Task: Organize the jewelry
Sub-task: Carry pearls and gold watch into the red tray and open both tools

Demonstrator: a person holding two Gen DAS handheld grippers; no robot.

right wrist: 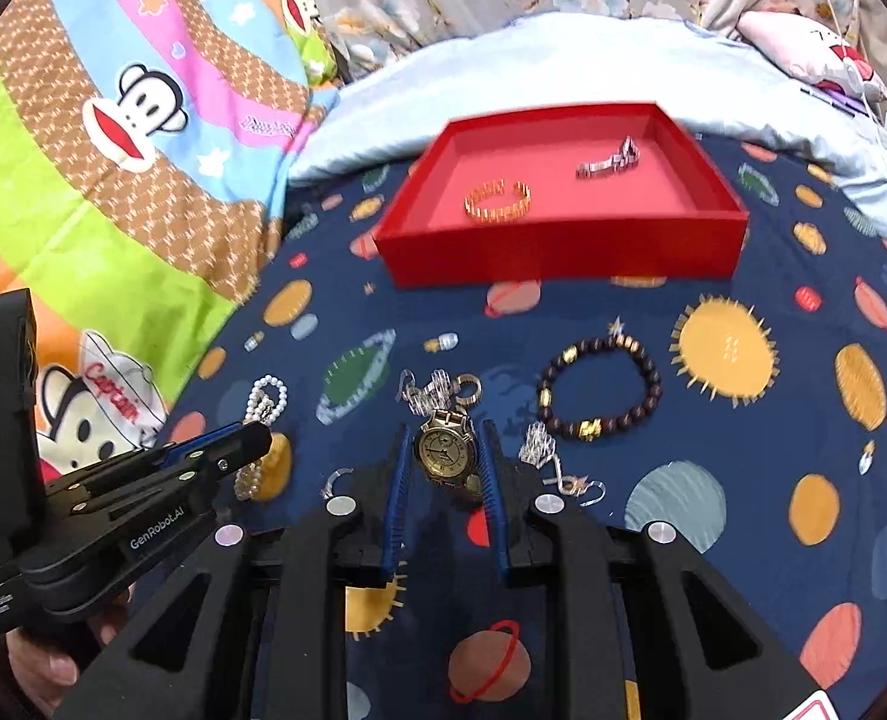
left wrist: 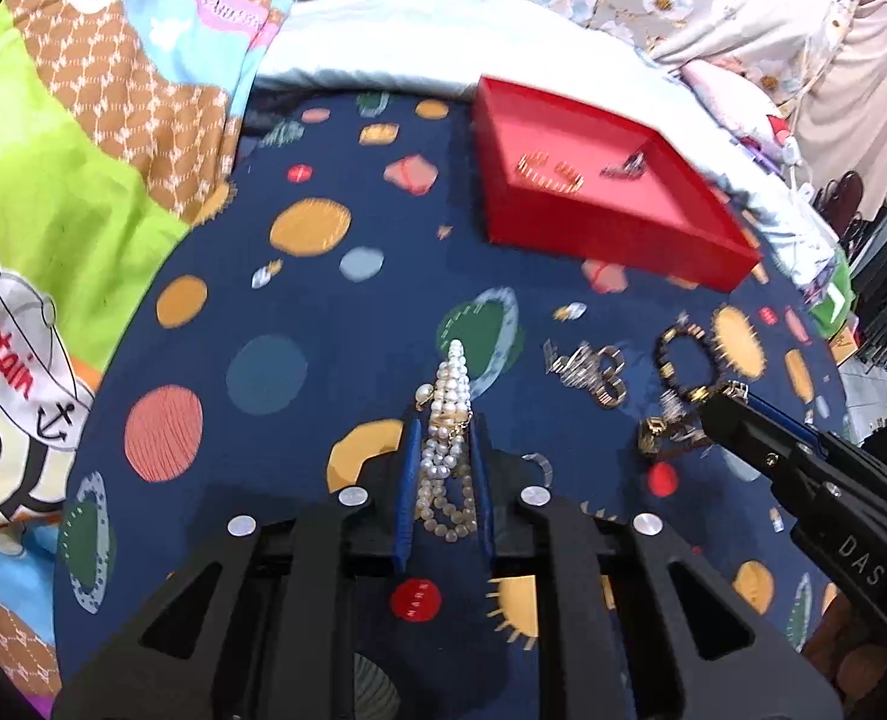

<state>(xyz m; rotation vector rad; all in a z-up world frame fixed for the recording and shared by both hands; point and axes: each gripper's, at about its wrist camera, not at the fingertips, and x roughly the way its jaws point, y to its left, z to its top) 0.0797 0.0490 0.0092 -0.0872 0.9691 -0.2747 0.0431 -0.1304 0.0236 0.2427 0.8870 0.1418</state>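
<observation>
A strand of white pearls sits between the blue pads of my left gripper, which is shut on it; loops of it hang below the fingers. My right gripper is shut on a gold watch, pads against the sides of its face. Seen from the right wrist view, the left gripper comes in from the left with the pearls at its tip. The right gripper enters the left wrist view from the right. A red tray stands beyond on the space-print cloth.
The tray holds a gold bracelet and a silver watch band. On the cloth lie a dark bead bracelet, a tangle of silver pieces and another silver chain. Cartoon-print bedding lies at the left, a pale pillow behind.
</observation>
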